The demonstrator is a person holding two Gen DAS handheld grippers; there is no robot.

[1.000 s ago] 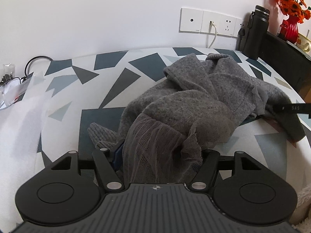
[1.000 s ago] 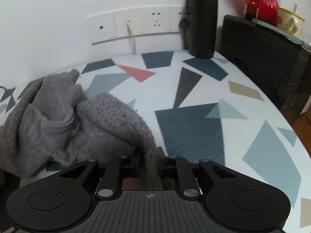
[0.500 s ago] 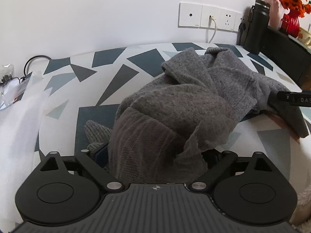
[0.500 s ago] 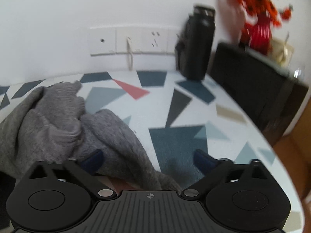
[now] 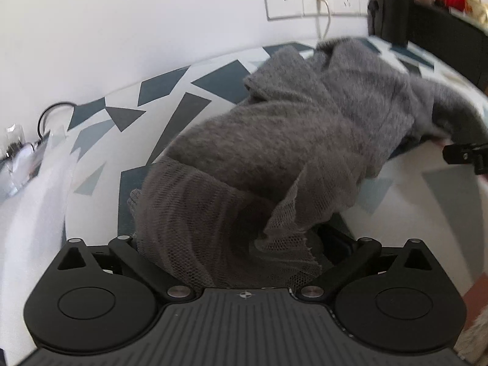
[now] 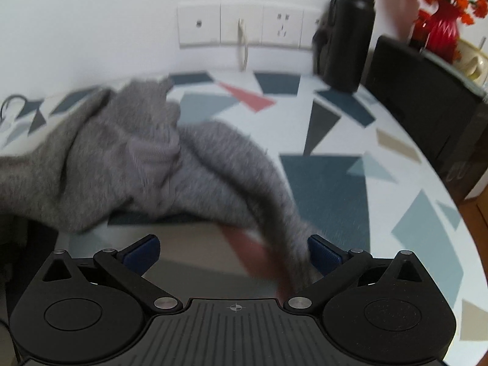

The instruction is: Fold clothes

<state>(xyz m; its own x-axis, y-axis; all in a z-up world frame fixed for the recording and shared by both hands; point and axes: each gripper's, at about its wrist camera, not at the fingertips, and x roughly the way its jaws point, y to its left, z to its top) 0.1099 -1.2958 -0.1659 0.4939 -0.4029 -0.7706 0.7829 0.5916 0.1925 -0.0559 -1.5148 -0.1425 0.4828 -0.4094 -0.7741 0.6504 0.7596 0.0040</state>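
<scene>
Closest in, the left gripper (image 5: 235, 241) had its jaws spread wide, having just been opening, with the sweater's (image 5: 305, 140) mesh lining bunched loosely between them and nothing pinching it. The fingers themselves were mostly buried under that mesh, so I couldn't see whether the pads touched it.

The right gripper (image 6: 233, 251) was spread wide too; its blue pads (image 6: 141, 251) sat well apart, having just sprung open. A fuzzy grey sleeve (image 6: 274, 213) trailed down against the right-hand pad, loose, not pinched.

The sweater was a rumpled heap on the table (image 6: 335, 183), not folded at all. From the left camera its long axis ran from the near left up toward the far right, mesh end nearest the lens and the knit end out by the wall. From the right camera the bulk (image 6: 106, 158) sat to the left, with that sleeve pointing down and right toward the gripper. Both views were blurry.

The table had a white cloth with dark blue, grey, teal, tan and red triangles. Past it, a white wall with a row of sockets (image 6: 244, 24) and a white cable (image 6: 244, 48) plugged in. A black flask (image 6: 350, 33) stood at the far right corner beside a black box (image 6: 427, 97), with a red vase (image 6: 442, 27) of orange flowers behind. At the far left, a black cord loop (image 5: 55, 113) and some clear plastic (image 5: 18, 158).
</scene>
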